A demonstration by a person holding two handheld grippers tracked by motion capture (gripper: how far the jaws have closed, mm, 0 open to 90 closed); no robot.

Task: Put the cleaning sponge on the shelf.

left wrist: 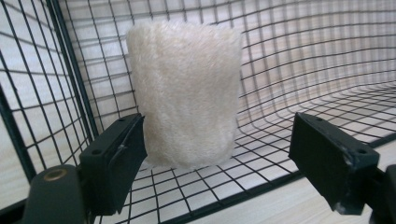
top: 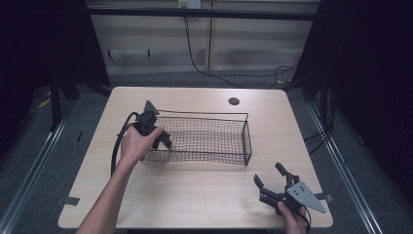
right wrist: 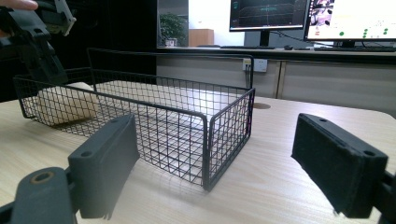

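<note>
The left hand-held gripper (left wrist: pixel 219 158) stands wide inside the wire basket (left wrist: pixel 303 56). The fluffy cream roll (left wrist: pixel 184 93) sits loose between its jaws. The right hand-held gripper (right wrist: pixel 210 163) gapes empty.

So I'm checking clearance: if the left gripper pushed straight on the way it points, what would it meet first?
Probably the fluffy cream roll, right between the left gripper's open jaws inside the wire basket; the basket's mesh lies behind it.

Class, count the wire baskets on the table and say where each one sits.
1. A single black wire basket sits near the table's middle, the left gripper at its left end over a fluffy cream roll inside. None seems hidden.
</note>
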